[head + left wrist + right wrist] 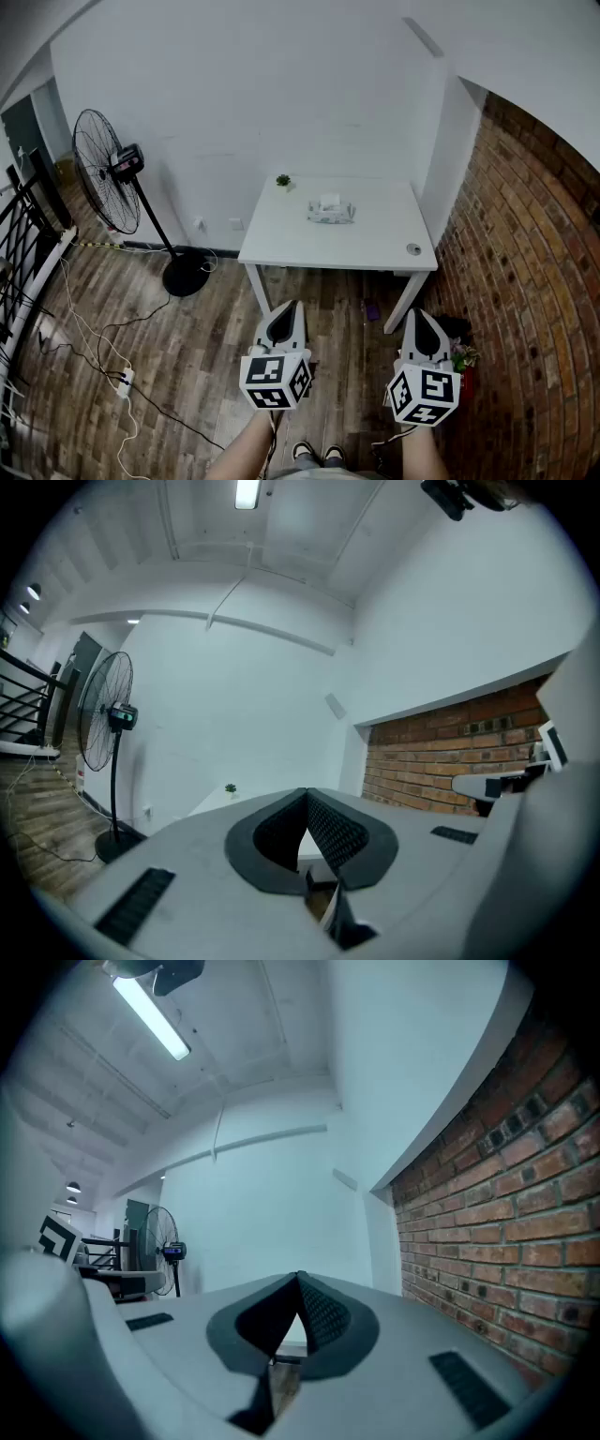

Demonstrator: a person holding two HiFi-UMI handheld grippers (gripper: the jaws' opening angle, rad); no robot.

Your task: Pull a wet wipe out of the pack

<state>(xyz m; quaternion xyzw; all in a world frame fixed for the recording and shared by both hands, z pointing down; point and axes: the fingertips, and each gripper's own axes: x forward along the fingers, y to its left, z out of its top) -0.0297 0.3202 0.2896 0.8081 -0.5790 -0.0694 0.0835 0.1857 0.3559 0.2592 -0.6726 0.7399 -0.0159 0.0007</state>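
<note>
The pack of wipes (331, 211) lies near the middle of the white counter (281, 246), long side running crosswise. The left claw (287, 317) and right claw (418, 324) are both clenched on nothing, well before the counter. The left seems slightly nearer.

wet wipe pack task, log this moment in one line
stage: not started | wet wipe pack: on table, untouched | left gripper: shut, empty, short of table | right gripper: shut, empty, short of table
</note>
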